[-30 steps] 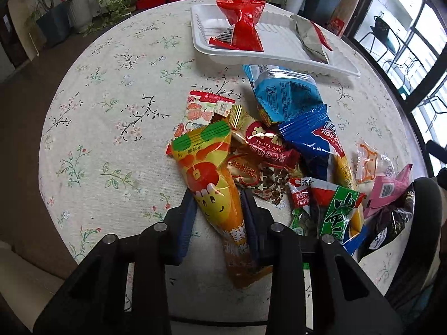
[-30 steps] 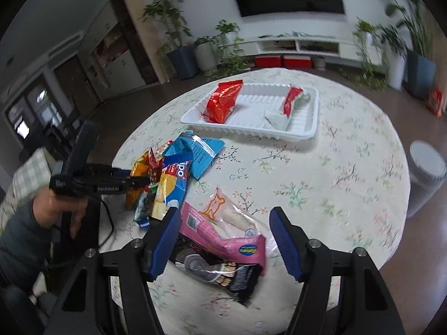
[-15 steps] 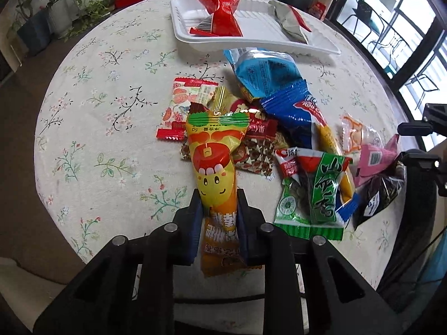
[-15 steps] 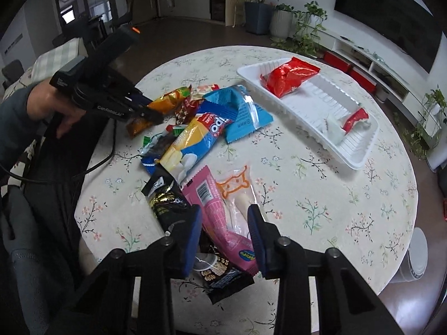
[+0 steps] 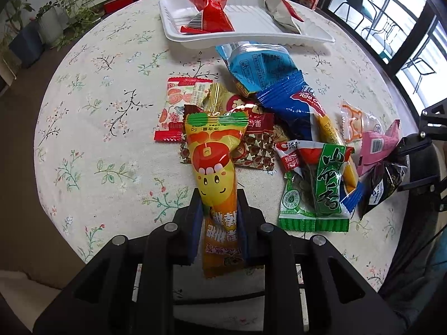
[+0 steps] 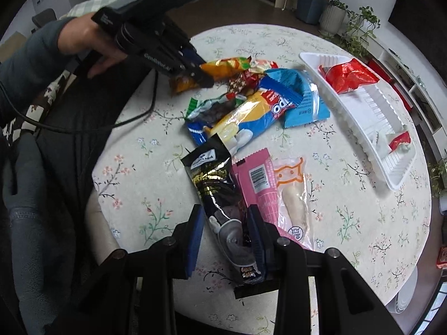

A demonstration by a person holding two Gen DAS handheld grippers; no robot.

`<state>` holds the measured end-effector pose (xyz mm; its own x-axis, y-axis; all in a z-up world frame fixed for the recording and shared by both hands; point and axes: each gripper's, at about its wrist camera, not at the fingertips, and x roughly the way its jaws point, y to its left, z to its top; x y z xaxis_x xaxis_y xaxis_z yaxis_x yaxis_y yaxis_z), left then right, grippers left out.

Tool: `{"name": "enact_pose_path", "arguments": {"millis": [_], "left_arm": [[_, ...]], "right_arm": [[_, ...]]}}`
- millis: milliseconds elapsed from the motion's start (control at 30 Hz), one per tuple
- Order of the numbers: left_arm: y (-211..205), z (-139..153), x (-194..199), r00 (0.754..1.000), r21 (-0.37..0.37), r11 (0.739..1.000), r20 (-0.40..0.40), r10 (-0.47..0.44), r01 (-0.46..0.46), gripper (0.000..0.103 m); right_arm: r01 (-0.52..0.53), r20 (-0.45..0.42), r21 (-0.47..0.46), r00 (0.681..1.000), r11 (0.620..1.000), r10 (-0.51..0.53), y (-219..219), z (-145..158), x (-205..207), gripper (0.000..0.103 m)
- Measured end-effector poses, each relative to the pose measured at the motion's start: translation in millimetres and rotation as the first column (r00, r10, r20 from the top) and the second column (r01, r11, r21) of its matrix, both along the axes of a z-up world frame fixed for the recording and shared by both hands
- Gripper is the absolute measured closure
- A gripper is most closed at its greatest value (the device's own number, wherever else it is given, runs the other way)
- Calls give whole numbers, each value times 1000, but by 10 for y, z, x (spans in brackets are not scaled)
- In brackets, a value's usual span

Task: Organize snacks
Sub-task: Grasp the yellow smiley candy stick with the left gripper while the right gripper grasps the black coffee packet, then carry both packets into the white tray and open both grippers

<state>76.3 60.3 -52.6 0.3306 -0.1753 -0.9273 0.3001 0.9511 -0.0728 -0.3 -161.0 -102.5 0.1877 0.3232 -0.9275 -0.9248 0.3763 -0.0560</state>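
Left gripper [image 5: 219,209] clamped on yellow-orange snack packet [image 5: 215,162], near table edge. Right gripper [image 6: 226,223] just narrowed around black snack pouch [image 6: 215,189]; pad contact unclear, left pad seemingly apart. Pouch beside pink packet [image 6: 259,184]. White tray [image 6: 371,117] across table.

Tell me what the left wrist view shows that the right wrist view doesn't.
Only the left wrist view shows the left tool from behind, shut on the yellow-orange snack pack, and the windows. Only the right wrist view shows the person's hand and the right tool astride the black snack pack. Both show the white tray, the red packet in it and the pile.
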Motion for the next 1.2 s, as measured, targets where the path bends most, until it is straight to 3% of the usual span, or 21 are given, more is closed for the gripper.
{"name": "enact_pose_path", "arguments": {"millis": [267,500,700,900,1200], "left_arm": [[1,-16,26,1000,1,1000,20,0,0,82],[-23,-17,39,1000,13,1000,18,-23,23,83],[22,-10,71,1000,9,1000,23,-22,21,86],[126,-3,74,1000,-41,999,21,10,-9,87],[256,172,-23,999,-188,982,21,29,-24,87]], "right_arm": [[9,-47,-85,999,996,-13,13,-251,85,67],[58,-86,-43,994,997,-61,-32,-258,123,72],[113,-119,21,987,993,-110,-121,-214,128,78],[165,-162,105,976,981,-147,-250,-176,78,79],[284,-273,265,939,922,-210,-547,-39,130,79]]}}
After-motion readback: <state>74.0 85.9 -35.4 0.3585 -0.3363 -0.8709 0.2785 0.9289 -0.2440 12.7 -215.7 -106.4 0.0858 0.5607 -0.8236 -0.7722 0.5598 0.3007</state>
